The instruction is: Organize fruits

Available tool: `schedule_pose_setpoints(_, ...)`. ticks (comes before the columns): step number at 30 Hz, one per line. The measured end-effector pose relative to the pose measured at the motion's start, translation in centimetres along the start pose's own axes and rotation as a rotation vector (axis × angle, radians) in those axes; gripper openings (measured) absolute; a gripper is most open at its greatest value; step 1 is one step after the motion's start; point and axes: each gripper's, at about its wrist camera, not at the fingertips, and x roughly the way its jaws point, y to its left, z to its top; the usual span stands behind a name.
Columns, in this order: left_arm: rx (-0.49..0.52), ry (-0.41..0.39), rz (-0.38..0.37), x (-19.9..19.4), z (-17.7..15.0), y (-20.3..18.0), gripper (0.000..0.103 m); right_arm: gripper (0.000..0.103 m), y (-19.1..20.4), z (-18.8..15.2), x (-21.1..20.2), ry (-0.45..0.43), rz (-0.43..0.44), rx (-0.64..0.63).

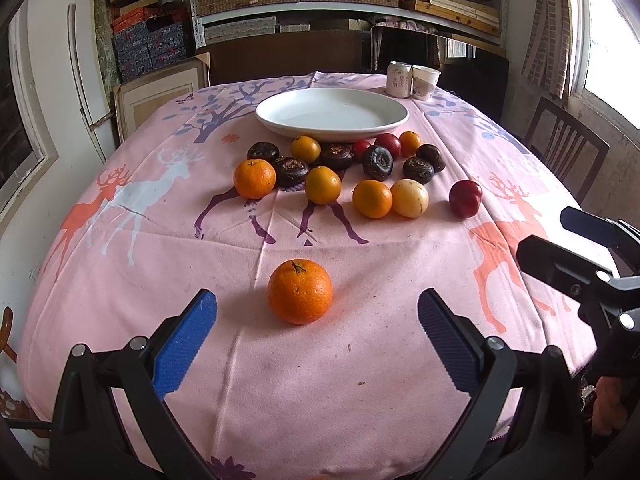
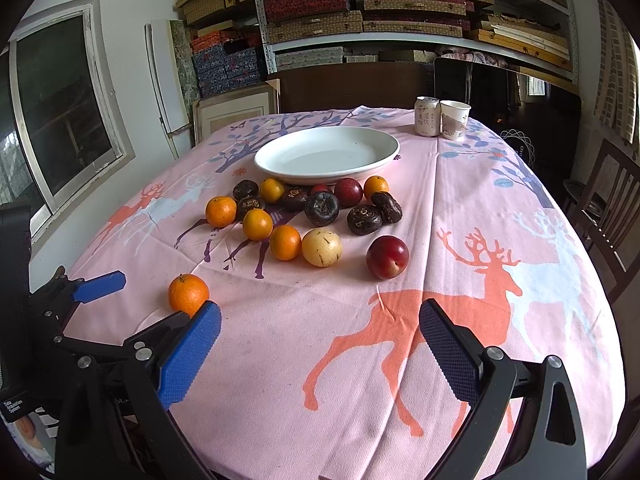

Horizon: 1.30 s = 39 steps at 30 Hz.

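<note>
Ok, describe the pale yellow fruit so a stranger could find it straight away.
Start at the white plate in the middle of the pink tablecloth and come toward the near edge, past the fruit cluster. In its front row, the yellow fruit touches an orange, with a red plum apart on its other side. It alone is pale and speckled.

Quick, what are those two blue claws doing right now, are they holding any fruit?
Left gripper: open, holding nothing; a lone orange sits on the cloth just ahead of it.
Right gripper: open, holding nothing.
</note>
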Motion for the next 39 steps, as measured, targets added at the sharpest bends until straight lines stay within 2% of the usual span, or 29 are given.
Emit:
schedule_pose_setpoints(30,-0.026,0.040,0.008,1.5,0.0,2.0,0.099,0.099,-0.6,-0.6,0.8,0.013,-0.016,0.017)
schedule_pose_setpoints(36,-0.057,0.072,-0.055,2.8,-0.5,3.4,0.099,0.099,-2.0,-0.9,1.0,-0.006,-0.019,0.023)
schedule_pose_setpoints(39,-0.060,0.073,-0.059,3.2,-0.5,3.5,0.099,0.099,-2.2,-1.2,1.0,-0.016,-0.001,0.011)
